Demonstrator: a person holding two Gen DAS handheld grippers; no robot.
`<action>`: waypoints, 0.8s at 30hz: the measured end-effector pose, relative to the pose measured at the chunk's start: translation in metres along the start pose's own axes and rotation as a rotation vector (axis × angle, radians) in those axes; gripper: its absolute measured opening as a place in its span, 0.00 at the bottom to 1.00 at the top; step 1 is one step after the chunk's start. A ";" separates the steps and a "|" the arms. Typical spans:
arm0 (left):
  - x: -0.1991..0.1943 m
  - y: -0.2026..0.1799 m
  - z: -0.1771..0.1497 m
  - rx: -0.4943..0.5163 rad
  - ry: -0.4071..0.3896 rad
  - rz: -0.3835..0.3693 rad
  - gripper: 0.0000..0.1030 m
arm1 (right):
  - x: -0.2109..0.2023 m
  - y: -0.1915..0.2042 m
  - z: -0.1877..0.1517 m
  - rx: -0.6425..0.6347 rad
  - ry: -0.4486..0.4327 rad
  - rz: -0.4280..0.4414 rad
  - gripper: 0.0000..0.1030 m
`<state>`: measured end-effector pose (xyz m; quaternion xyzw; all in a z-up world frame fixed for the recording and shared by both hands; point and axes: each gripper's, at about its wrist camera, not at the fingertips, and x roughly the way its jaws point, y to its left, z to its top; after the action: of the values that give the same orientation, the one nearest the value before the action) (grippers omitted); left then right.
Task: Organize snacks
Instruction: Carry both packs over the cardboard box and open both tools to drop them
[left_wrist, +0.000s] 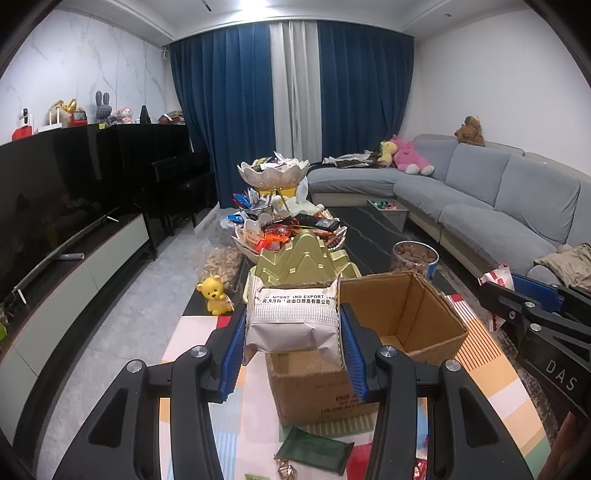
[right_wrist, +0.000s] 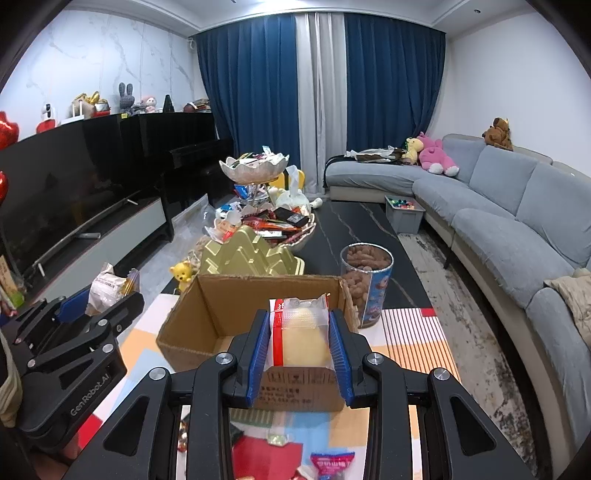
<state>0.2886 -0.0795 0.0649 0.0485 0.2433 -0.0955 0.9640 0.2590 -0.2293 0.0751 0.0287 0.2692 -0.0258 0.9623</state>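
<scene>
My left gripper (left_wrist: 292, 325) is shut on a silver snack packet (left_wrist: 291, 321) with black print, held above the near left corner of an open cardboard box (left_wrist: 406, 325). My right gripper (right_wrist: 300, 332) is shut on a clear-wrapped yellow pastry packet (right_wrist: 301, 336) with a red and white edge, held over the near wall of the same box (right_wrist: 229, 306). The left gripper with its packet also shows in the right wrist view (right_wrist: 107, 291). The right gripper shows at the right edge of the left wrist view (left_wrist: 517, 295).
A gold moulded tray (left_wrist: 303, 258), a clear tub of brown snacks (right_wrist: 365, 280), a yellow bear figure (left_wrist: 214, 295) and tiered bowls heaped with snacks (left_wrist: 273, 173) stand beyond the box. Loose packets (left_wrist: 314, 450) lie on the patterned mat near me. A grey sofa (right_wrist: 517, 206) runs along the right.
</scene>
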 end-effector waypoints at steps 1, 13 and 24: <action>0.004 0.000 0.001 -0.001 0.002 0.000 0.46 | 0.003 -0.001 0.001 0.001 0.000 -0.002 0.33; 0.052 0.004 0.007 -0.021 0.031 0.005 0.46 | 0.042 -0.008 0.010 0.013 0.028 -0.020 0.33; 0.078 0.007 0.007 -0.033 0.059 0.010 0.48 | 0.073 -0.008 0.013 0.014 0.055 -0.016 0.33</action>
<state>0.3600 -0.0864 0.0340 0.0365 0.2728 -0.0853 0.9576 0.3280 -0.2412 0.0480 0.0338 0.2956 -0.0348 0.9541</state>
